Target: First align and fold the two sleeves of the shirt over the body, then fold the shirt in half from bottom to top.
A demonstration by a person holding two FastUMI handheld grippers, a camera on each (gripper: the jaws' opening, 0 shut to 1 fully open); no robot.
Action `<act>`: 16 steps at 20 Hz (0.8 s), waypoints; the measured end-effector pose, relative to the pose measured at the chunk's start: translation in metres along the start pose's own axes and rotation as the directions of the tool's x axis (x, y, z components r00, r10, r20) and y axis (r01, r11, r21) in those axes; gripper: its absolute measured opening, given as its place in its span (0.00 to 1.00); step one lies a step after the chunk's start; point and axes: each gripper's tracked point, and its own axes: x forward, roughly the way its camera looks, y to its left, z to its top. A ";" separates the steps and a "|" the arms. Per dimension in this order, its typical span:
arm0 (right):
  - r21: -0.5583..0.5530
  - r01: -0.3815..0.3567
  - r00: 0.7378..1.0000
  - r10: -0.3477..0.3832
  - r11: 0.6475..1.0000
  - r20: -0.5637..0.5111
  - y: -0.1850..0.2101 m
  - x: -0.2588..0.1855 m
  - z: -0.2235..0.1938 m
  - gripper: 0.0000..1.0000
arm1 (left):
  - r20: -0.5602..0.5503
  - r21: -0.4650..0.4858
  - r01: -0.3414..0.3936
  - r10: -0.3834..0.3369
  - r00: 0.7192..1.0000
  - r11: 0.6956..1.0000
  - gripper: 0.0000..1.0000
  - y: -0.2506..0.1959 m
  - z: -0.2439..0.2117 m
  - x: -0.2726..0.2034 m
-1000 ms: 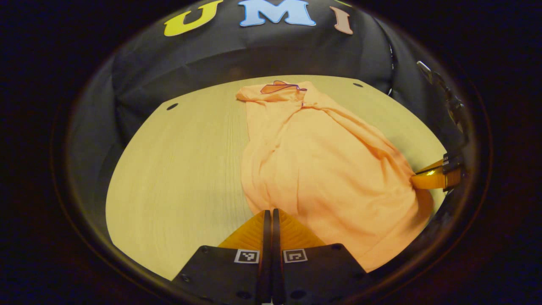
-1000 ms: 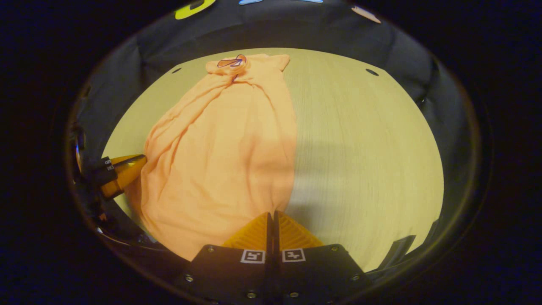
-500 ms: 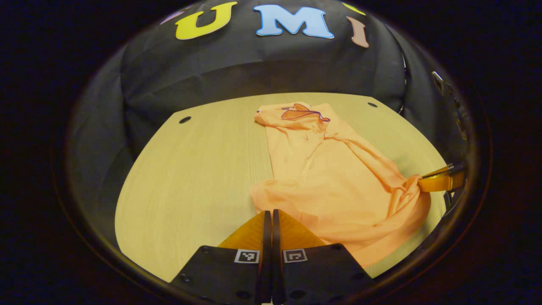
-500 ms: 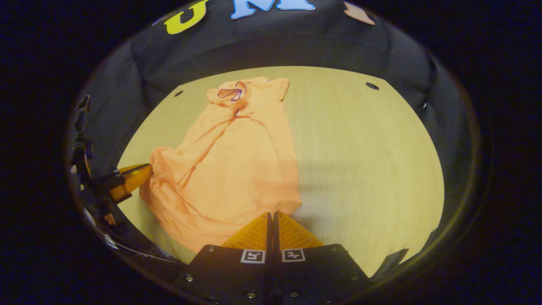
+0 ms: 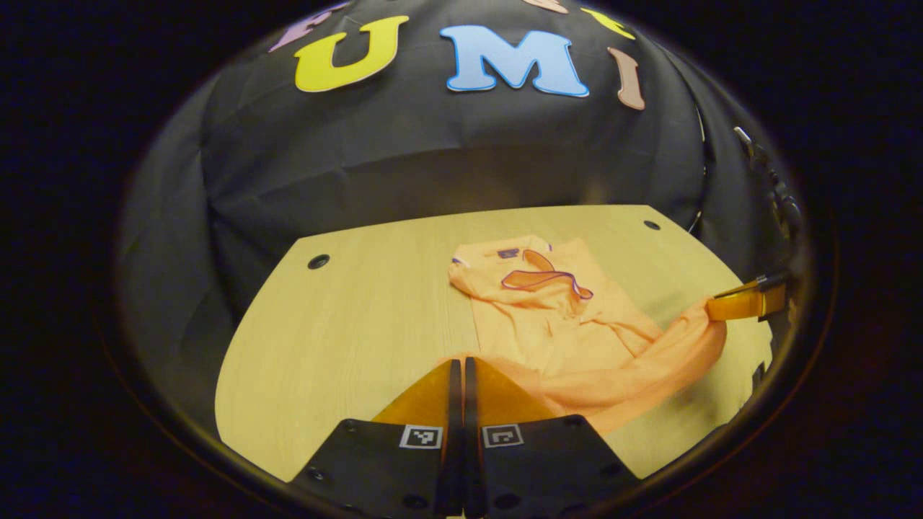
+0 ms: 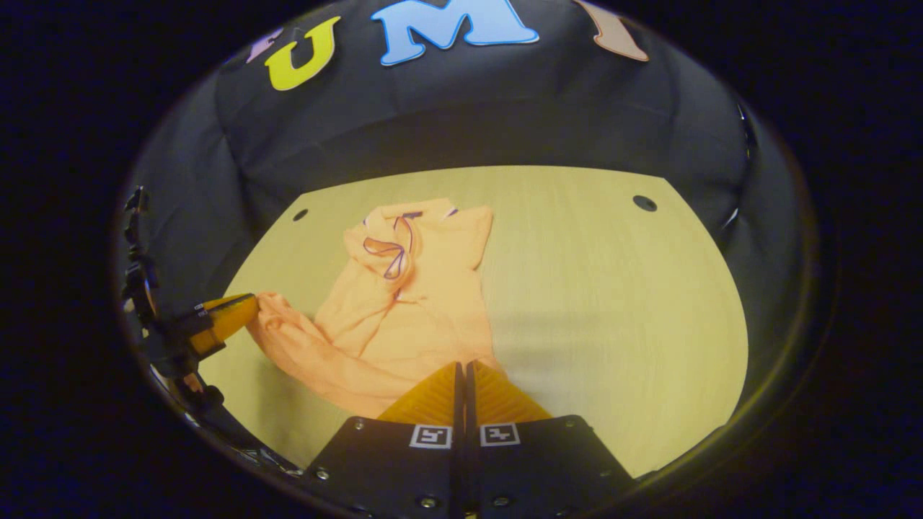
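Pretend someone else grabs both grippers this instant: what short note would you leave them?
Left gripper: shut on the shirt's bottom hem.
Right gripper: shut on the hem's other corner.
The hem hangs lifted between them; the collar end lies on the wooden table, by the far edge.
Done: sleeves look folded over the body.
Left: carry the hem up to the collar, lay it flat, let go.

The shirt's (image 5: 577, 339) lower hem is lying hidden behind the left gripper's (image 5: 457, 371) closed fingers, and behind the right gripper's (image 6: 461, 375) in its own view. The table's (image 6: 613, 288) near edge is being cut off by both gripper bodies. The sleeves are staying lost among the folds.
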 end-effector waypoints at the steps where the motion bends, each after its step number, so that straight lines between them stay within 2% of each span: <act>1: -0.005 -0.002 1.000 0.002 1.000 0.015 -0.003 0.003 0.013 0.00 | 0.016 -0.008 -0.002 0.002 1.000 1.000 0.06 0.003 0.014 0.006; 10: -0.019 -0.018 0.983 0.021 1.000 0.185 -0.020 0.053 0.154 0.00 | 0.167 -0.059 -0.020 0.030 0.985 0.998 0.06 0.036 0.142 0.089; 16: 0.013 -0.023 0.961 0.018 1.000 0.277 -0.035 0.104 0.223 0.00 | 0.228 -0.071 -0.027 0.042 0.973 0.997 0.07 0.051 0.193 0.152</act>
